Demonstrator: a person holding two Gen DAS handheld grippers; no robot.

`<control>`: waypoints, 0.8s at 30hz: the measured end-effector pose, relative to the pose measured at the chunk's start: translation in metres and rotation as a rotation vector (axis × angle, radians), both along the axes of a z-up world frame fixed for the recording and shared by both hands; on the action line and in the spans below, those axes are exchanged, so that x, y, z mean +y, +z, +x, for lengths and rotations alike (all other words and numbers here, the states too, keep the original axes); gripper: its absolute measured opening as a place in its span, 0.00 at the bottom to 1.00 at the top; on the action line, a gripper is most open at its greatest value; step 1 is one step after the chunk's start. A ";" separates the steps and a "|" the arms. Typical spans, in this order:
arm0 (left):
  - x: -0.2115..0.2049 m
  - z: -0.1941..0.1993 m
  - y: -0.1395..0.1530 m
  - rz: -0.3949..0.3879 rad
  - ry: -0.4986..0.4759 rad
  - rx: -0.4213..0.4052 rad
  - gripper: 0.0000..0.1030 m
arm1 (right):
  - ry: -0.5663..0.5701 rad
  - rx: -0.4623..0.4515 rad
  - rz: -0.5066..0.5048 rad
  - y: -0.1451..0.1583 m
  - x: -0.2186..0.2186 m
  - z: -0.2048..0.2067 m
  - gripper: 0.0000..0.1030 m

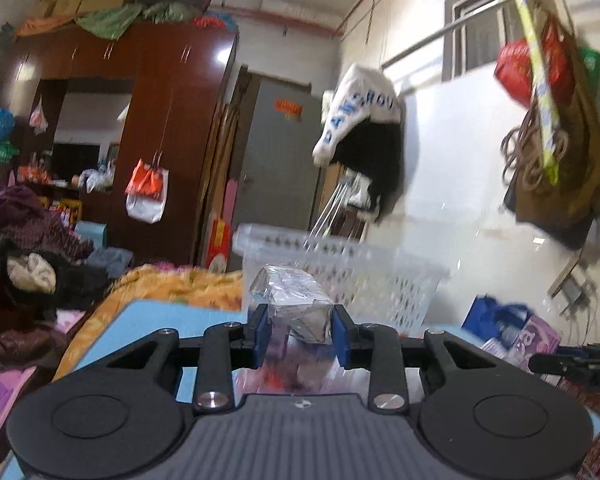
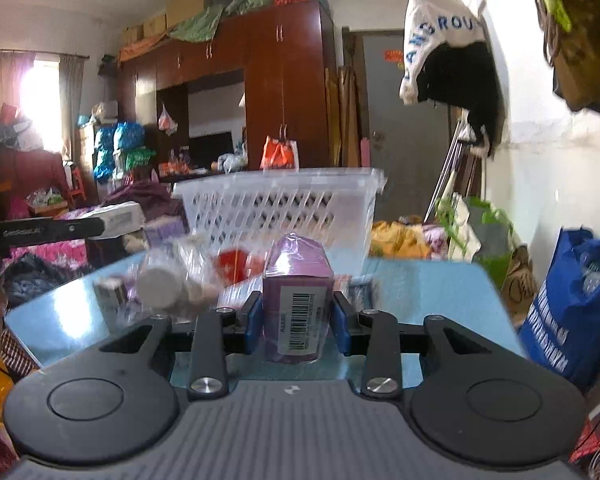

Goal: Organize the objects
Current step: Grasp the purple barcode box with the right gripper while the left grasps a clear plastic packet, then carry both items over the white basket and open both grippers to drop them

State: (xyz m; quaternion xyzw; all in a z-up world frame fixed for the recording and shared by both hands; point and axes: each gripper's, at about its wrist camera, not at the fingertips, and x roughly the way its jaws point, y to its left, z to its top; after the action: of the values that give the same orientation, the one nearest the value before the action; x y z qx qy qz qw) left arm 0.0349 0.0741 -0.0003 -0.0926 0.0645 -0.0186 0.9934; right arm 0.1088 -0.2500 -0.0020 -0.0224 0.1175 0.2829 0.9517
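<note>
Motion blur smears the pile of small packets (image 2: 188,280) and the white basket (image 2: 280,208); their labels are unreadable

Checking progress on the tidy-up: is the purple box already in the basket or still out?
Out. The purple box sits clamped between the right tool's blue pads, in front of the white basket, over the blue table.

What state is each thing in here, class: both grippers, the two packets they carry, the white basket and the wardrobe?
Left gripper: shut on clear-wrapped silvery packet.
Clear-wrapped silvery packet: clamped between blue pads, tilted.
Right gripper: shut on purple barcoded box.
Purple barcoded box: clamped, upright.
White slotted plastic basket: upright, open-topped.
Brown wooden wardrobe: upper doors closed.
</note>
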 end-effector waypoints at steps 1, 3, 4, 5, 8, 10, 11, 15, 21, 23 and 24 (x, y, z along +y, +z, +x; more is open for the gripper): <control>0.001 0.001 0.004 -0.002 -0.006 -0.011 0.35 | -0.001 -0.011 0.005 0.006 0.001 0.002 0.38; 0.002 0.008 0.015 -0.004 -0.022 -0.028 0.35 | 0.008 -0.035 0.022 0.023 0.005 0.011 0.38; 0.002 0.015 0.021 -0.008 -0.036 -0.032 0.35 | 0.018 -0.049 0.025 0.032 0.010 0.017 0.38; 0.003 0.023 0.028 -0.015 -0.052 -0.032 0.35 | 0.021 -0.066 0.017 0.043 0.018 0.026 0.38; 0.003 0.054 0.054 -0.040 -0.085 -0.046 0.35 | 0.004 -0.105 -0.028 0.069 0.049 0.062 0.38; 0.000 0.077 0.066 -0.039 -0.090 -0.046 0.35 | 0.022 -0.061 -0.041 0.080 0.070 0.095 0.38; -0.002 0.094 0.072 -0.022 -0.093 -0.026 0.35 | 0.023 -0.041 -0.064 0.083 0.083 0.116 0.38; -0.005 0.153 0.074 -0.028 -0.101 0.108 0.35 | -0.026 0.058 -0.146 0.080 0.120 0.177 0.38; -0.006 0.188 0.056 -0.008 -0.059 0.214 0.38 | -0.013 0.091 -0.165 0.067 0.129 0.190 0.40; -0.007 0.179 0.053 0.013 -0.046 0.202 0.54 | -0.023 0.071 -0.181 0.067 0.127 0.183 0.60; -0.006 0.171 0.055 0.015 -0.038 0.176 0.59 | -0.030 0.050 -0.172 0.068 0.122 0.173 0.83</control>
State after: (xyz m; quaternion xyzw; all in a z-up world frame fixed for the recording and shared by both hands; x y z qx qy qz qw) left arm 0.2064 0.0677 0.0542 -0.0854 0.1534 -0.0286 0.9840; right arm 0.2816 -0.1280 0.0659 -0.0950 0.1655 0.2581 0.9471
